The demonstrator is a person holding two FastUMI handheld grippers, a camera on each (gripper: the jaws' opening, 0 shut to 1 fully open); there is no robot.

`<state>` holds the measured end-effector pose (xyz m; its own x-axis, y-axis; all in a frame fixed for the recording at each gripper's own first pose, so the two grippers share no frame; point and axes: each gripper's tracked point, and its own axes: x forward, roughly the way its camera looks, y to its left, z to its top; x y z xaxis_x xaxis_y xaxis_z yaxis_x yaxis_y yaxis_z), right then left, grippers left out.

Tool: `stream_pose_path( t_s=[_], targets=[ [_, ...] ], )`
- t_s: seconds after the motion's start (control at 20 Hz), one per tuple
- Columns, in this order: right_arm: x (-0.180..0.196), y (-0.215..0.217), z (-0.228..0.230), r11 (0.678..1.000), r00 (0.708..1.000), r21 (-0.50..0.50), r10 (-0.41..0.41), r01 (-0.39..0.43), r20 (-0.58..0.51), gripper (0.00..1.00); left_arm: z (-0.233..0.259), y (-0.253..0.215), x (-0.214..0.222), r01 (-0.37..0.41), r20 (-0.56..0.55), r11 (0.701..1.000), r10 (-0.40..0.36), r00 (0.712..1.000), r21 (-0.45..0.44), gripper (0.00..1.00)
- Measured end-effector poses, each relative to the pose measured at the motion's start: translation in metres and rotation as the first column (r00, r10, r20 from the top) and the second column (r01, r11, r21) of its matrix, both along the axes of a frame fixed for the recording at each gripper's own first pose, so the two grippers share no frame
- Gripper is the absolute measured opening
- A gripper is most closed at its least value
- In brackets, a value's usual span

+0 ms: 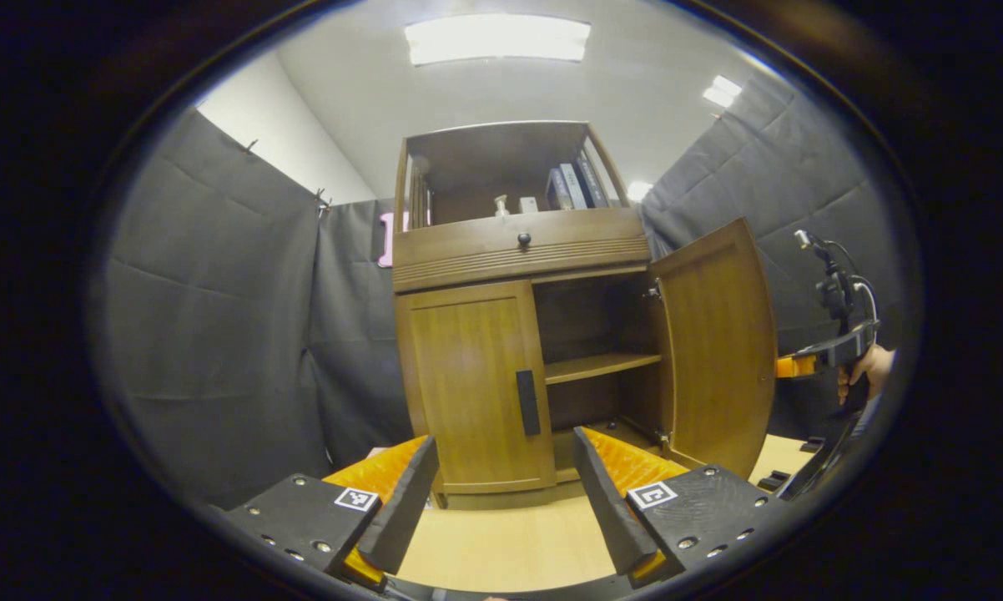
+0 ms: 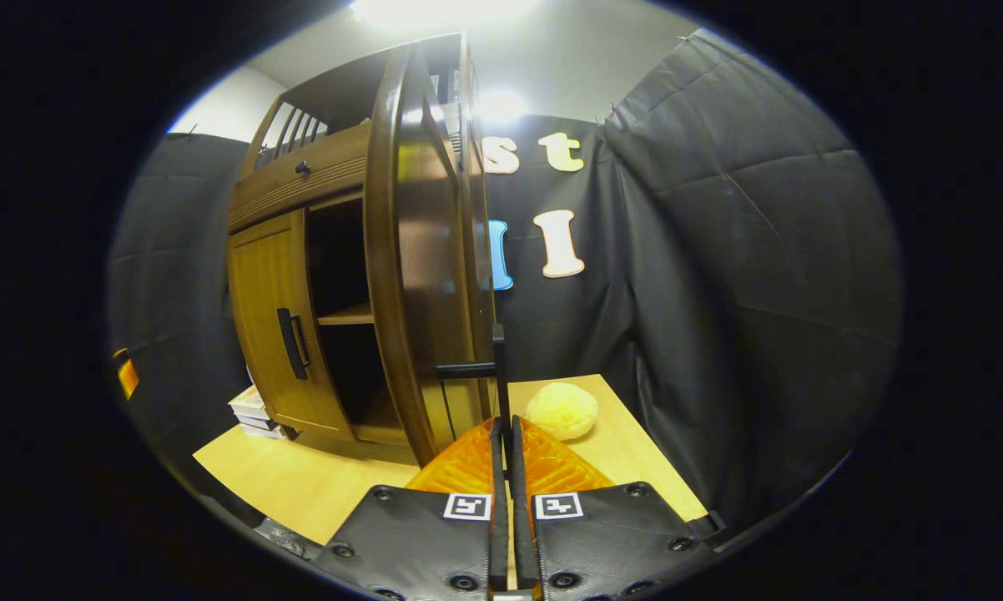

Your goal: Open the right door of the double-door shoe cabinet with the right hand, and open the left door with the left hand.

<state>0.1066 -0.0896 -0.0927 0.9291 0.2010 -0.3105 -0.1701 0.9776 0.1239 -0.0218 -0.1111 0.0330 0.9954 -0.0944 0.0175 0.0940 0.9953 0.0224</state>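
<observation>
Left gripper (image 1: 501, 492): held back from the shoe cabinet (image 1: 518, 250) with fingers spread wide and holding nothing, aimed at the left door (image 1: 468, 384), presumably to line up on its dark vertical handle (image 1: 527, 402); door closed flush, handle untouched, well apart from the fingertips.

Centre, left gripper view: right door (image 1: 714, 342) swung out past square, baring the right compartment; one shelf (image 1: 602, 365) across it, nothing visible on the shelf or the floor below it. Open top bay above the drawer (image 1: 518, 246): a small bottle (image 1: 501, 205) and several books (image 1: 577, 185) leaning at the right side.

Far right, same view: a hand (image 1: 869, 371) holding the right gripper beyond the open door's edge.

Right gripper (image 2: 506, 442): fingers closed with only a narrow slit between them, pinching the thin right-door handle (image 2: 498, 367), judged to be a hold for pulling the door outward; right door seen edge-on. Pale fuzzy ball (image 2: 561, 411) on the wooden floor (image 2: 301, 484) just beyond the fingers; stacked flat boxes (image 2: 253, 412) beside the cabinet's left foot.
</observation>
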Motion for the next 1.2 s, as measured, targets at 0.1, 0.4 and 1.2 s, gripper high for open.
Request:
stream_pose_path(
  t_s=[0.1,0.4,1.2],
  targets=[
    [-0.006,-0.001,0.002,1.000,1.000,0.001,-0.002,0.002,0.007,0.06,-0.002,-0.007,0.006,0.018,0.000,1.000,-0.018,1.000,-0.006,0.94],
    [-0.031,-0.006,0.025,0.999,0.998,-0.008,-0.030,0.031,0.059,0.12,-0.006,-0.013,0.038,0.040,0.000,0.999,-0.040,0.999,-0.025,0.94],
    [-0.101,-0.025,0.050,0.991,0.986,-0.054,-0.118,0.124,0.115,0.92,-0.004,-0.041,0.186,0.068,0.048,0.997,-0.066,0.997,-0.047,0.94]
  ],
)
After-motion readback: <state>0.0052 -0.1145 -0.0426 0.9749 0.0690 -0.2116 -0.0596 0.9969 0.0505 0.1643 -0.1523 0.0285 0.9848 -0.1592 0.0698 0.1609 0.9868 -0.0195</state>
